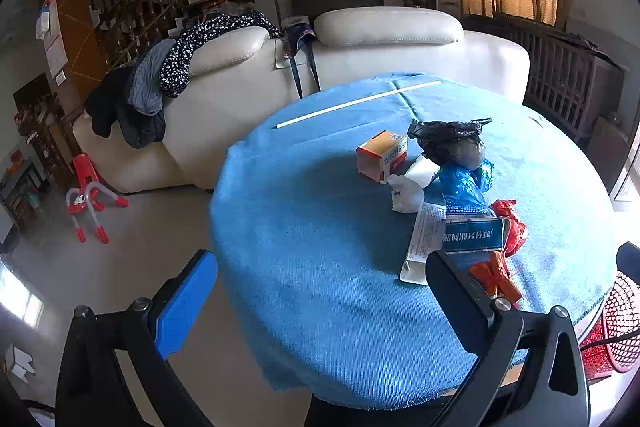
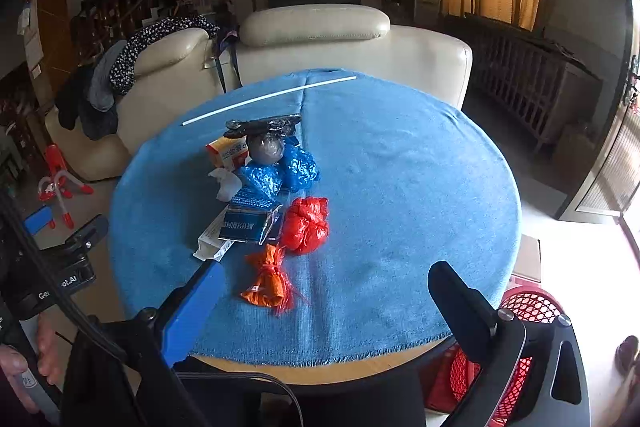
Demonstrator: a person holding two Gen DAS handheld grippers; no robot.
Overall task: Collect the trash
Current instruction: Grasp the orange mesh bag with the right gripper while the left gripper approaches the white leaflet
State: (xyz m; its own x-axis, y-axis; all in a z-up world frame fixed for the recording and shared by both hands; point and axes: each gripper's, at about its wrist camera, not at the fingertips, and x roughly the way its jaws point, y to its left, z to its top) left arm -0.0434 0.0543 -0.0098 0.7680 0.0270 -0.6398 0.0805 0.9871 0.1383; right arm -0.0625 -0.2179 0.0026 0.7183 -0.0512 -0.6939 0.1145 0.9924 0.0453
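Both grippers: I am holding left gripper (image 1: 320, 267) and right gripper (image 2: 324, 283) spread apart, hovering.
Trash: crinkled red bag (image 2: 306, 225) lying on fuzzy blue cloth (image 2: 400, 207).

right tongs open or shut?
Open. The right tongs show blue and black fingers spread wide over the blue tablecloth, nothing between them.

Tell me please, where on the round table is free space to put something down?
The blue cloth is bare right of the red bag, out to the table's right edge. The near-left part, beside the paper slip, is also free. Trash crowds the middle, from black bag to orange wrapper.
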